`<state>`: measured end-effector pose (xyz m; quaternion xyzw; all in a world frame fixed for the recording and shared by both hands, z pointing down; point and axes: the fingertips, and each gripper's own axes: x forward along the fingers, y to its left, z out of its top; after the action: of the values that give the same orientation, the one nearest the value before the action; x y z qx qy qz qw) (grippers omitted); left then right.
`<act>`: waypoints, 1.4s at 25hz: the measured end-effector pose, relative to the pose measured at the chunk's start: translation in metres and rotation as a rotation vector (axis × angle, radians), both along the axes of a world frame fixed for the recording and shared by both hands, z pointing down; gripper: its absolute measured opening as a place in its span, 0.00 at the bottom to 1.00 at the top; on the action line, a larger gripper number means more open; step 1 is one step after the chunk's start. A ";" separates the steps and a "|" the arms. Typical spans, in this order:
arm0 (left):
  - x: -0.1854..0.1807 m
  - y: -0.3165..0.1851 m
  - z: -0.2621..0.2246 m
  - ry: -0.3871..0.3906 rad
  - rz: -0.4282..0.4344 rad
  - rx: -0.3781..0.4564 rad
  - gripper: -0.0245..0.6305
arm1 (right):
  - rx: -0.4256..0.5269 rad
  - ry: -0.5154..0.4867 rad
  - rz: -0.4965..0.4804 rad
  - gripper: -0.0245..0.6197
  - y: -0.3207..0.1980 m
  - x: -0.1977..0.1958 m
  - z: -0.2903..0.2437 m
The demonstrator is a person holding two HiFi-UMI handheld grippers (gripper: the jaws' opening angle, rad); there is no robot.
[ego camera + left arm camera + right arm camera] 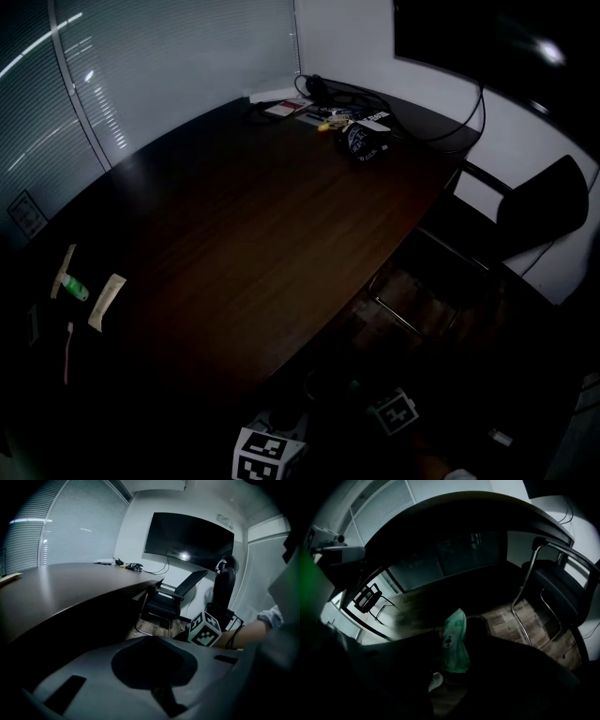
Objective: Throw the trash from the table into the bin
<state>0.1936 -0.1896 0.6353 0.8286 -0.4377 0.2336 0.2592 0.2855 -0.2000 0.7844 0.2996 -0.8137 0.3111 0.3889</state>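
On the right gripper (459, 625) the jaws stand apart, green packet (453, 648) lengthwise between them; left gripper (151, 639) jaws are together, empty, nearer the wrappers (106, 302) on the surface (262, 216).

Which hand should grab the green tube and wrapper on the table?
Left, I'd say: the left tool is empty and nearer the green tube and wrapper; the right tool has a green packet between its jaws.
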 end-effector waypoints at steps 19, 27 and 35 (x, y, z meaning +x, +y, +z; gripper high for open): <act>-0.048 0.011 -0.117 0.054 -0.126 0.120 0.04 | 0.382 -0.144 -0.046 0.40 -0.011 -0.054 -0.229; -0.169 0.036 -0.225 0.026 -0.399 0.271 0.04 | 0.619 -0.312 -0.197 0.17 0.015 -0.152 -0.402; -0.313 0.134 -0.277 -0.008 -0.824 0.362 0.04 | 0.597 -0.460 -0.365 0.07 0.053 -0.267 -0.441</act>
<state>-0.1197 -0.0553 0.3580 0.6162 -0.7660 0.0339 0.1798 0.0190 -0.1467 0.3430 0.1727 -0.9736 0.0466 0.1420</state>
